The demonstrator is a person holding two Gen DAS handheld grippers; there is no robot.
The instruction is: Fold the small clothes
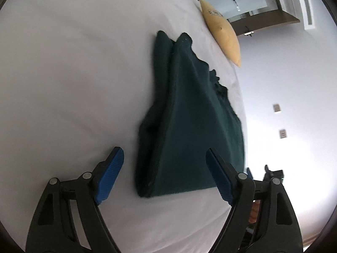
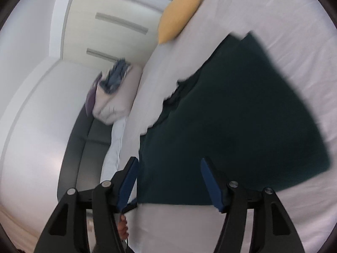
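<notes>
While the dark green garment (image 1: 189, 116) lies folded on the white bed sheet (image 1: 73, 73), both tools hang just above its near edge with nothing between their blue pads. In the left wrist view the left tool (image 1: 165, 169) has its jaws spread wide: 1 pad sits over bare sheet at 7 o'clock of the cloth, the other over the cloth's near corner at 5 o'clock. The garment runs from there up toward 12 o'clock, narrowing to 2 little points at the far end, with a ragged edge along its 3 o'clock side. A yellow pillow (image 1: 223, 33) lies past it at 1 o'clock, by the bed's edge.

The right wrist view is blurry. The right tool (image 2: 169, 182) is open too, roughly medium-wide, pads clear of the fabric. The garment (image 2: 242, 116) fills the frame's middle, the pillow (image 2: 181, 12) is up at 12 o'clock, and a heap of other clothes (image 2: 114, 84) sits off the bed at 9 o'clock.
</notes>
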